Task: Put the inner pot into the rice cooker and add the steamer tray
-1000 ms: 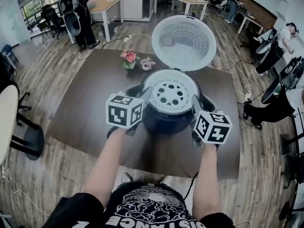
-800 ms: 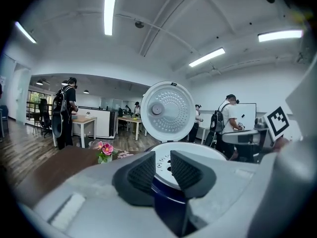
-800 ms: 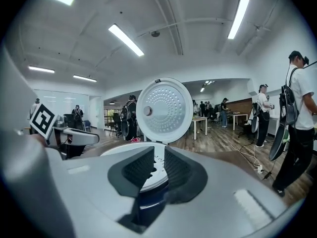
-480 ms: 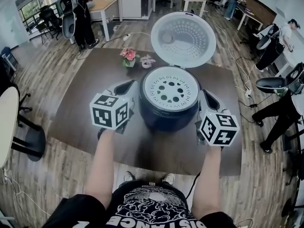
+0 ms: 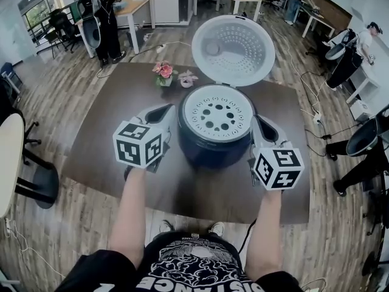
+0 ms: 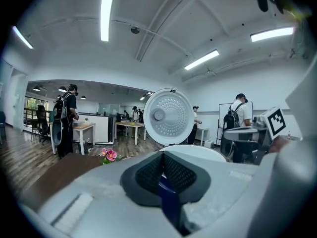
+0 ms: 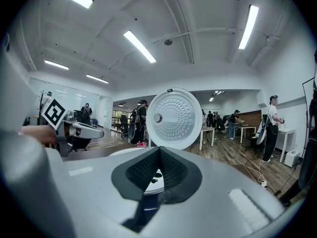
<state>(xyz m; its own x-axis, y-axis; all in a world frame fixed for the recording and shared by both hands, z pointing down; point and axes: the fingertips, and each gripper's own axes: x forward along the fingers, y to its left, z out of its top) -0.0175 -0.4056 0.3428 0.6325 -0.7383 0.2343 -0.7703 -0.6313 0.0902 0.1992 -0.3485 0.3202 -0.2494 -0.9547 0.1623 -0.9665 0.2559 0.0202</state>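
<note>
Two empty grippers flanked the rice cooker (image 5: 213, 146).
Wood floor (image 5: 61, 87) and office desks (image 5: 137, 5) ringed the dark table (image 5: 106, 135); left gripper (image 5: 160, 111) had just clenched shut on nothing; the cooker stood upright mid-table, steamer tray (image 5: 217, 113) seated holes-up, lid (image 5: 234, 50) raised behind; right gripper (image 5: 260, 122) likewise clenched.

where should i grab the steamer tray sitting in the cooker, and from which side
Probably its outer rim, at the left and right edges, coming in from those sides and slightly above. The steamer tray is a flat round perforated disc seated level in the rice cooker, so only the rim offers an edge, and the open lid stands up behind it.
</note>
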